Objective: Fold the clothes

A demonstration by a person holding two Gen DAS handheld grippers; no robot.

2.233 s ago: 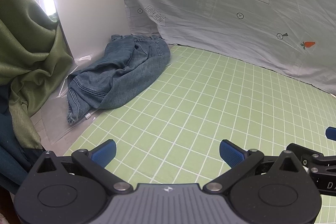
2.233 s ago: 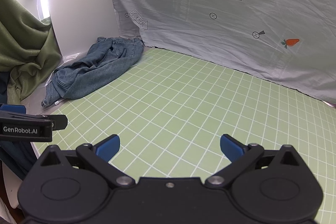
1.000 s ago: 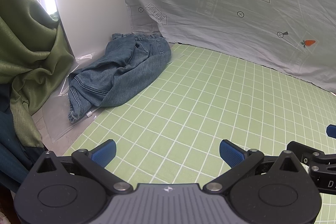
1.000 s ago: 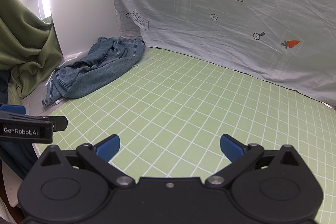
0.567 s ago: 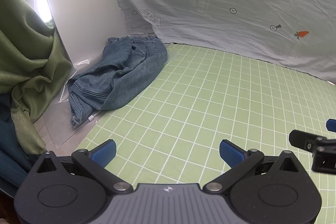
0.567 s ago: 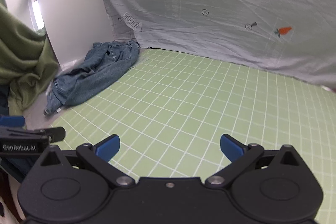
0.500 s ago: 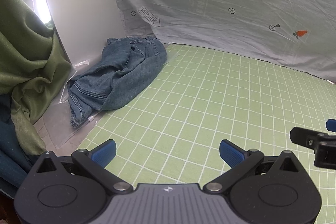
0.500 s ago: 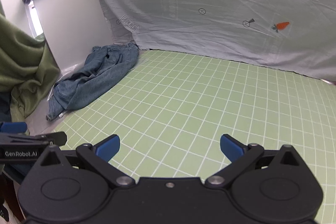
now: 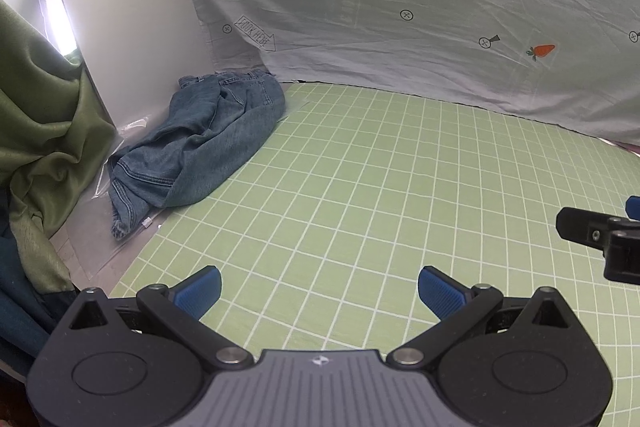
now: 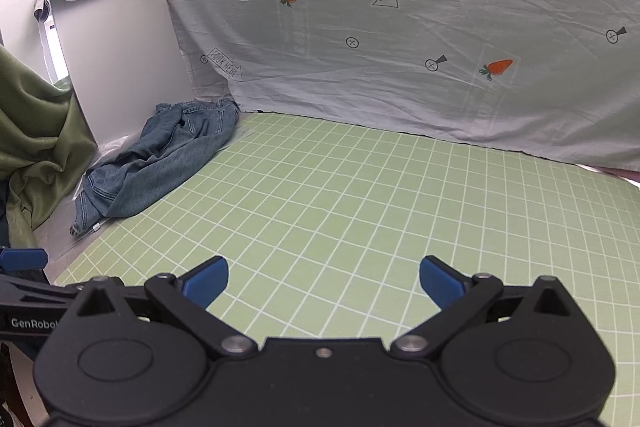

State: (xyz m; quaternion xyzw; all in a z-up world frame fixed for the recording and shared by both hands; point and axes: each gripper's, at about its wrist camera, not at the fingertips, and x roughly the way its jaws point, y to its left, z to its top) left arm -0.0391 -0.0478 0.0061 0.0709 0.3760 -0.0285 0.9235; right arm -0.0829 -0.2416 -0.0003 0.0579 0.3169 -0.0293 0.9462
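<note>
I have the left gripper [image 9: 319,287] and the right gripper [image 10: 323,277] both with jaws wide apart and holding nothing, low over the green white-gridded cutting mat [image 9: 360,195] on the table. The crumpled blue denim jeans [image 9: 200,143] lie at about ten o'clock, half off the mat's far left corner on clear plastic sheeting [image 9: 92,243]. Around them stand a white panel [image 9: 132,27], a draped olive-green curtain [image 9: 40,131] and a grey carrot-printed backdrop sheet [image 9: 400,7]; bare mat lies between jaws and jeans.
</note>
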